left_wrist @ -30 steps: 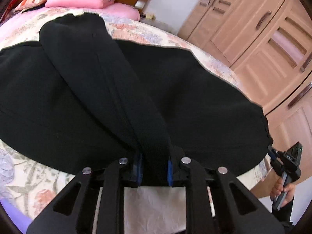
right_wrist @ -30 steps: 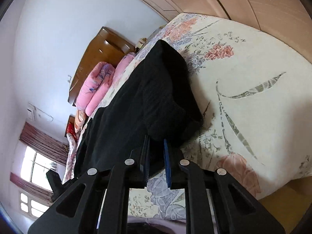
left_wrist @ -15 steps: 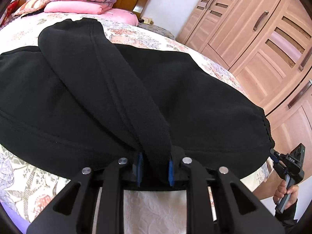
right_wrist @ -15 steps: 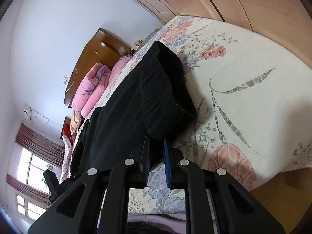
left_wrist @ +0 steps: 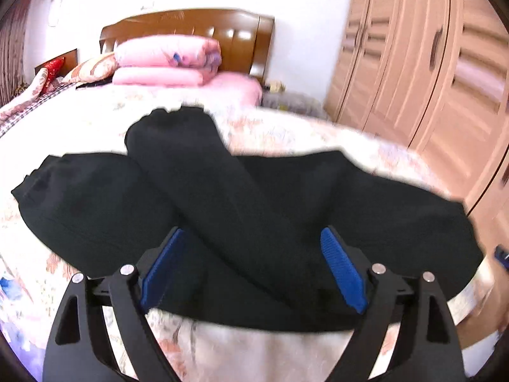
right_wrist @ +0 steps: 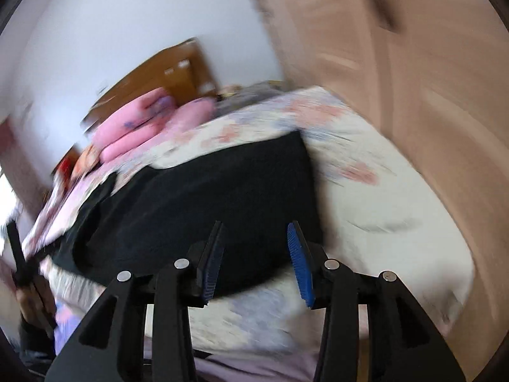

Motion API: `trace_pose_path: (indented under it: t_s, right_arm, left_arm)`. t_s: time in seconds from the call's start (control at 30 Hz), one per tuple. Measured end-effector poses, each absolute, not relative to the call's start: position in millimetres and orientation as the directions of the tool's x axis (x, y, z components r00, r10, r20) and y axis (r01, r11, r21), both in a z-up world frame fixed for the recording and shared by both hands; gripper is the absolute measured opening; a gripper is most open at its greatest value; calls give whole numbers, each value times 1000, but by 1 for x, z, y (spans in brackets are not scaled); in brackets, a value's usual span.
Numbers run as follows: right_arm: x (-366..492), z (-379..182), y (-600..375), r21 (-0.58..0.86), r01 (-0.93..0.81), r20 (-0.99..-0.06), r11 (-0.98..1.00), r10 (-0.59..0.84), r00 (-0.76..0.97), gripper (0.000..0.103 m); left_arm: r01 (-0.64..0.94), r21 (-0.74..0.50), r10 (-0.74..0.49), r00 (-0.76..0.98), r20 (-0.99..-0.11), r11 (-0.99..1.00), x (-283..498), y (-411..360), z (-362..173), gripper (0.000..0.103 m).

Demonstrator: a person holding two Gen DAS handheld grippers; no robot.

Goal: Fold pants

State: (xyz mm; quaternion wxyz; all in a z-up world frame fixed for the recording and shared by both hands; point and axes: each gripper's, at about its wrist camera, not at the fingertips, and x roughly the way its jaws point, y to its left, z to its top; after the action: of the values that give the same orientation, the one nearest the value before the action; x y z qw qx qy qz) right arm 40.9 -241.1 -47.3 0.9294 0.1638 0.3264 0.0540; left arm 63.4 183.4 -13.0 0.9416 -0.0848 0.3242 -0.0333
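Because both claws stand wide apart with nothing between the blue pads, the black pants (left_wrist: 261,216) lie loose on the floral bedspread (left_wrist: 286,130), spread along the near edge of the bed where a standing person can reach them. From the left wrist view, the left gripper (left_wrist: 251,267) hovers just above the near hem of the cloth, its fingers straddling a leg that is laid diagonally over the rest, running from the near middle toward the far left; that overlap suggests a first fold is down. From the blurred right wrist view, the right gripper (right_wrist: 254,254) hangs empty over the near right corner of the pants, beside bare bedspread on the right. Pink quilts (left_wrist: 165,60) are stacked at the far wooden headboard (left_wrist: 191,25), well clear of the working area. Judging by this, the next grasp probably aims at an end for folding the length across.
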Motion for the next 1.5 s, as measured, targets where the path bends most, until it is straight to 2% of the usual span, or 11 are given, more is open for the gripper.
trace_pose_path:
  t_s: [0.1, 0.23, 0.4, 0.5, 0.7, 0.83, 0.93, 1.0, 1.2, 1.37, 1.5]
  right_arm:
    - [70, -50, -207, 273, -74, -630, 959, 236, 740, 42]
    - [105, -59, -163, 140, -149, -684, 979, 205, 700, 43]
    - [124, -71, -146, -4, -186, -719, 983, 127, 683, 63]
    - [133, -92, -152, -54, -191, -776, 980, 79, 626, 65]
    - [113, -85, -175, 14, -213, -794, 977, 140, 591, 64]
    - [121, -65, -169, -3, -181, -774, 983, 113, 623, 70]
    - [131, -63, -157, 97, -232, -753, 968, 223, 619, 76]
    - [137, -83, -147, 57, -241, -802, 969, 188, 567, 78]
    - [126, -90, -159, 69, -231, -783, 970, 196, 590, 84]
    - [130, -89, -157, 35, -218, -787, 975, 161, 596, 85]
    - [123, -92, -160, 52, -207, -782, 977, 168, 600, 86]
  left_arm:
    - [78, -204, -190, 764, -616, 976, 84, 164, 3, 95]
    - [250, -184, -303, 626, -718, 951, 147, 99, 1, 96]
    - [389, -255, -413, 407, -815, 885, 222, 27, -29, 96]
    - [369, -201, -335, 345, -877, 907, 266, 7, -66, 92]
    - [347, -164, -297, 379, -876, 924, 291, -2, -74, 100]
    - [364, 13, -170, 465, -869, 931, 280, -23, -83, 102]
    - [345, -15, -185, 464, -866, 938, 281, -18, -80, 102]
    - [351, -16, -186, 455, -871, 936, 283, -17, -78, 102]
    - [341, -67, -235, 482, -844, 938, 285, 16, -40, 101]
    - [30, 111, 79, 519, -851, 993, 330, 129, -18, 101]
    - [-87, 71, 99, 379, -920, 994, 357, 197, -49, 78]
